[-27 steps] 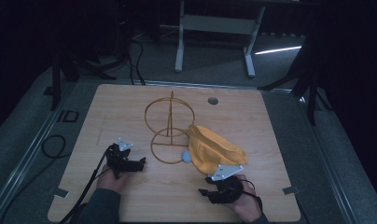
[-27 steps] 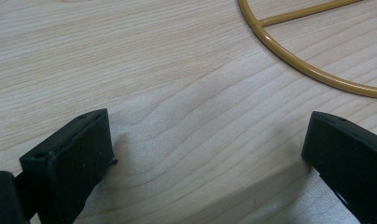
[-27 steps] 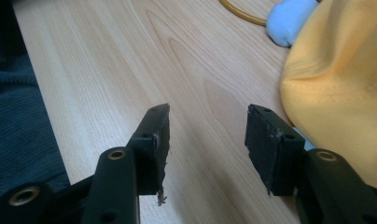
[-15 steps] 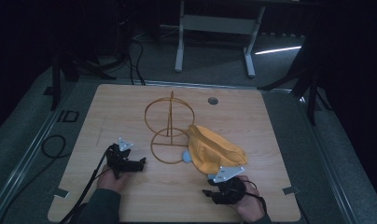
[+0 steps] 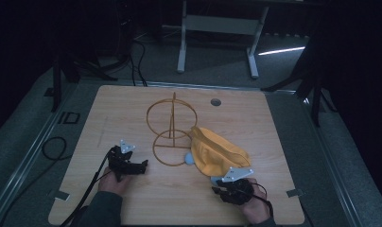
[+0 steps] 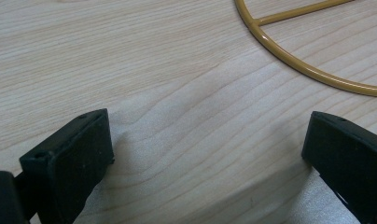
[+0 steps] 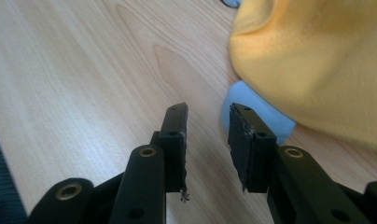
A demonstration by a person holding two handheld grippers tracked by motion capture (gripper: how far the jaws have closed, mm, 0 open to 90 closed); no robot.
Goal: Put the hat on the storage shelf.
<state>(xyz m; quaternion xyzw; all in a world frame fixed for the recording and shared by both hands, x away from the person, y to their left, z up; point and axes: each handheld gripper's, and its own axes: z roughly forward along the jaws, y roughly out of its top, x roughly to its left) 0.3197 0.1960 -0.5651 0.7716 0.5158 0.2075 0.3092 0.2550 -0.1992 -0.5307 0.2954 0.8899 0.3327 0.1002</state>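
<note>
- Right gripper view: the right gripper (image 7: 206, 135) is sitting with fingers narrowed, nothing between them, a pale blue piece (image 7: 256, 116) under the yellow cloth (image 7: 317, 60) just beyond its fingertips.
- Left gripper (image 6: 205, 154) is resting wide apart (wire stand (image 6: 312, 70) ahead).
- Nothing is visibly shifting since earlier; grasping probably isn't started.

Dark room, grey floor (image 5: 217, 52)

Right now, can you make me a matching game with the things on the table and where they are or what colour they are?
Things:
1. wire stand
2. cloth
3. left gripper
4. small round hole

Clues:
A. yellow, in a heap
B. far edge of the table
C. jaws wide apart
D. golden rings on a post

Pairs: 1-D, 2-A, 3-C, 4-B
</note>
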